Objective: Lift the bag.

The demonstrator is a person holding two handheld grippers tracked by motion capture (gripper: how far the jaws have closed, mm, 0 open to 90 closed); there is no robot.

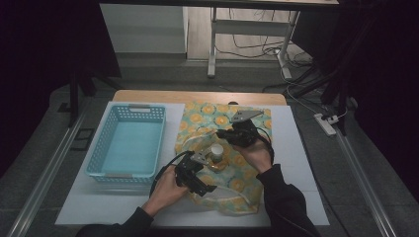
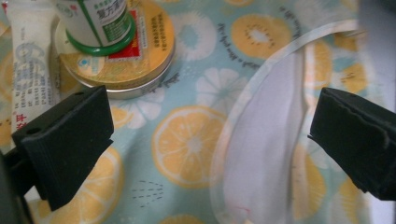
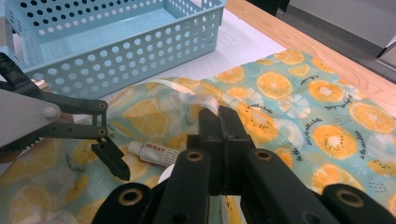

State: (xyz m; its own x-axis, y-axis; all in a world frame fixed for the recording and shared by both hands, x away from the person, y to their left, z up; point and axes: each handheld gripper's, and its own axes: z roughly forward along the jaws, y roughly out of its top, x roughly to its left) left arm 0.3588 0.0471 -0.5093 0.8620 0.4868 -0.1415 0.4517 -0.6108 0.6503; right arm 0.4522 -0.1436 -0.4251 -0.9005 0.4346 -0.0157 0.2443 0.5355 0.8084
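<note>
- Two grippers are working over the fruit-print cloth, which is lying on the tabletop just right of the blue basket.
- Left gripper is hovering with its jaws wide apart above the cloth's white-lined edge, near the round gold tin.
- Right gripper is pinching a raised fold of the cloth, beyond the tin from the person.
- On the tin a green-labelled bottle is standing, a white sachet lying beside it.

From overhead I look forward and down on the table; my left gripper camera hovers close over the fruit-print cloth; my right one looks low across that cloth toward the blue basket.
</note>
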